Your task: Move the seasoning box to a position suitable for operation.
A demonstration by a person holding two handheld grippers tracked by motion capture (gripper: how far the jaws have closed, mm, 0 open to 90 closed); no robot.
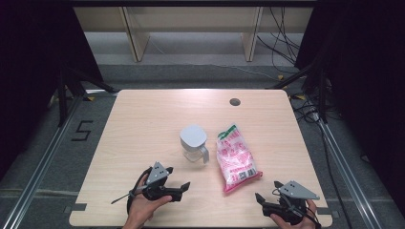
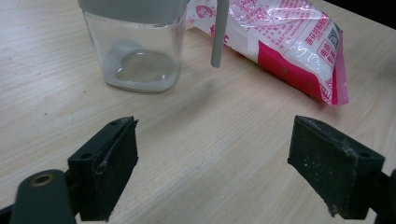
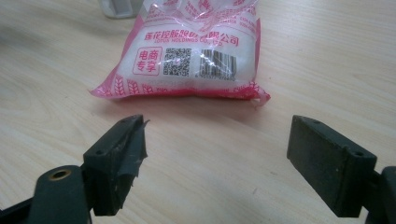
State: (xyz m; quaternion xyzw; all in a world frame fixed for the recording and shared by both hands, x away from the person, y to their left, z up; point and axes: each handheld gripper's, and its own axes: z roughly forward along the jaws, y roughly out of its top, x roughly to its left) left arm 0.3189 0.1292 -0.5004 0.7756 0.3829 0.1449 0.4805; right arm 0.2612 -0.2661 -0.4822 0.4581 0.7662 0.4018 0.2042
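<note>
A clear glass jug (image 1: 194,142) with a grey lid and a grey handle stands upright near the middle of the wooden table (image 1: 143,119). Right of it lies a pink and white sealed bag (image 1: 235,158) of white grains. My left gripper (image 1: 177,178) is open near the front edge, pointing at the jug (image 2: 140,51) and the bag (image 2: 285,37), with nothing between its jaws. At the front right, my right gripper (image 1: 267,190) is open and empty too, facing the bag's printed end (image 3: 191,60).
A small dark round hole (image 1: 234,101) marks the table's far right part. Beyond the table are wooden furniture legs (image 1: 136,38) and loose cables (image 1: 286,43) on the floor. Metal rails (image 1: 43,162) run along both sides.
</note>
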